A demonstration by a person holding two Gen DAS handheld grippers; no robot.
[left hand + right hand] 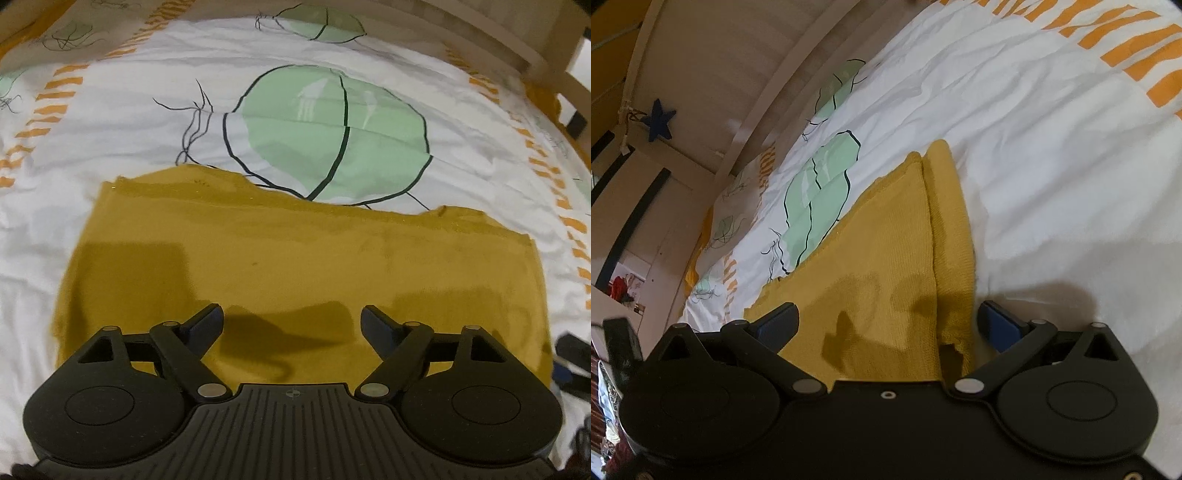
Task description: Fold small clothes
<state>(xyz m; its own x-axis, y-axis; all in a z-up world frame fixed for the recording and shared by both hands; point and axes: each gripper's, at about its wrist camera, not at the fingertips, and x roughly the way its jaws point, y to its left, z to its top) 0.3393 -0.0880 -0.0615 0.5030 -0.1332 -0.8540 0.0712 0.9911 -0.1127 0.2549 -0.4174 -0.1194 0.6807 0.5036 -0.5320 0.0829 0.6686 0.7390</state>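
A mustard-yellow knit garment (295, 258) lies flat on a white bed cover (110, 122) with green leaf prints and orange dashes. My left gripper (291, 321) is open and empty, hovering over the garment's near edge. In the right wrist view the same garment (886, 258) shows folded, with a narrow flap (951, 221) along its right side. My right gripper (888, 325) is open, its jaws spread either side of the garment's near end, holding nothing.
A wooden bed frame (517, 40) runs along the far right edge. In the right wrist view a wooden rail (768, 96) and a blue star decoration (659, 122) stand at the left. The other gripper's dark body (572, 358) shows at the right.
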